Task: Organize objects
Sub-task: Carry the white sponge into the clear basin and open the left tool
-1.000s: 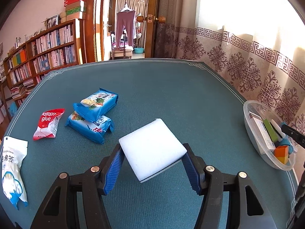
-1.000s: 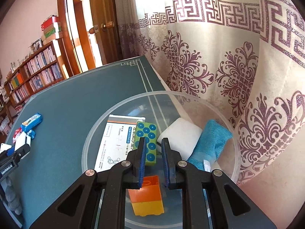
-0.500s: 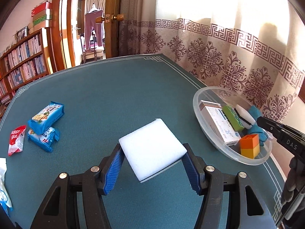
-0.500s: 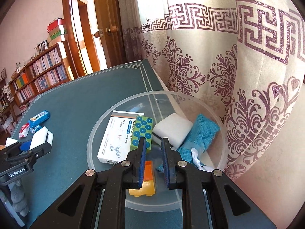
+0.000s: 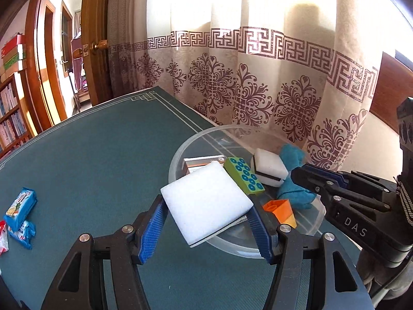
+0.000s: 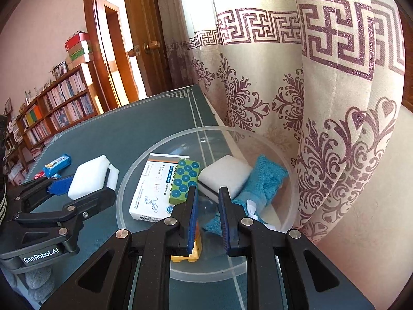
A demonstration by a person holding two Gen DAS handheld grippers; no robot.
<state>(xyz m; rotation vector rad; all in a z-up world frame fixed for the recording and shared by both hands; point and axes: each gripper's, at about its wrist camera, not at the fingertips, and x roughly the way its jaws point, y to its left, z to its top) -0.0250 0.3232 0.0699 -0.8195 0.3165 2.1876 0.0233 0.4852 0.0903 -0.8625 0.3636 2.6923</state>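
Note:
My left gripper [image 5: 205,204] carries a white sponge [image 5: 206,193] tilted in the air over the near left rim of a clear plastic bowl [image 5: 180,152]. Its jaws are opening, and the blue pads still touch the sponge's sides. The bowl holds a white box [image 6: 152,191], a green block with blue dots [image 6: 184,178], a second white sponge [image 6: 224,178], a teal cloth [image 6: 265,178] and an orange-yellow block [image 5: 281,210]. My right gripper [image 6: 208,192] hovers over the bowl's near side, shut with nothing between its pads. In the right wrist view, the left gripper [image 6: 85,180] with its sponge [image 6: 87,178] stands left of the bowl [image 6: 124,201].
Blue snack packets [image 5: 19,206] and a red one lie on the green table [image 5: 103,168] far left. A patterned curtain [image 5: 258,90] hangs right behind the bowl at the table's edge. Bookshelves [image 6: 59,106] and a wooden door [image 6: 139,38] stand beyond the table.
My left gripper has carried the white sponge rightward across the table to the bowl's rim. The right gripper has drawn back a little over the bowl, still shut.

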